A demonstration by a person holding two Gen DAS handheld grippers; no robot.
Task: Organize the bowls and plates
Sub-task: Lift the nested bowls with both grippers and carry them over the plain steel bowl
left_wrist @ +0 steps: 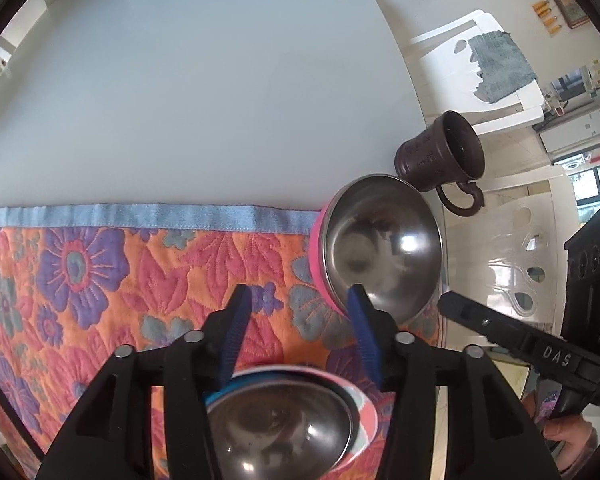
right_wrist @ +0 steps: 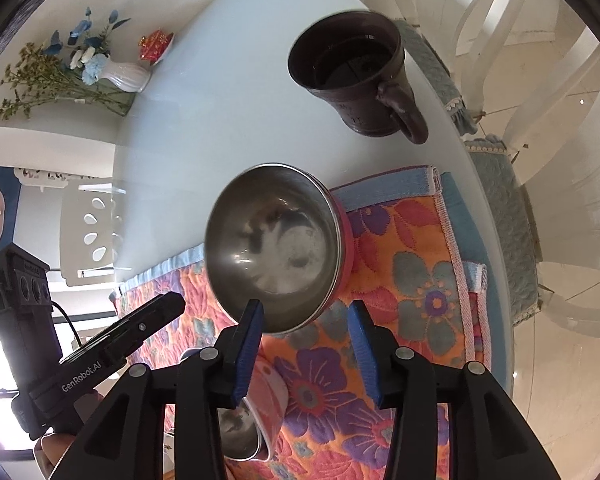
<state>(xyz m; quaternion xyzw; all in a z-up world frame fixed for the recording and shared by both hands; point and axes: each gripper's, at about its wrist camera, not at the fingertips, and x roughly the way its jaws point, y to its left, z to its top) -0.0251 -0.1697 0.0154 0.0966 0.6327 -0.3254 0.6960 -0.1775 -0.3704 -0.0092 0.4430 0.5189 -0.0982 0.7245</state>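
Note:
A steel bowl with a pink outer wall (left_wrist: 382,248) (right_wrist: 274,248) sits on the flowered mat (left_wrist: 100,280) (right_wrist: 412,280) near the mat's far right corner. My left gripper (left_wrist: 300,332) is open, its right finger (left_wrist: 360,320) at this bowl's near rim. A second steel bowl with a pink and blue outside (left_wrist: 284,420) (right_wrist: 252,412) lies just below the left gripper's fingers. My right gripper (right_wrist: 306,340) is open and empty, its left finger (right_wrist: 252,332) at the pink bowl's near rim.
A dark brown mug (left_wrist: 440,156) (right_wrist: 360,80) stands on the white table (left_wrist: 200,100) beyond the mat. A white vase with flowers (right_wrist: 124,76) is at the table's far end. White chairs (left_wrist: 480,64) stand past the table edge.

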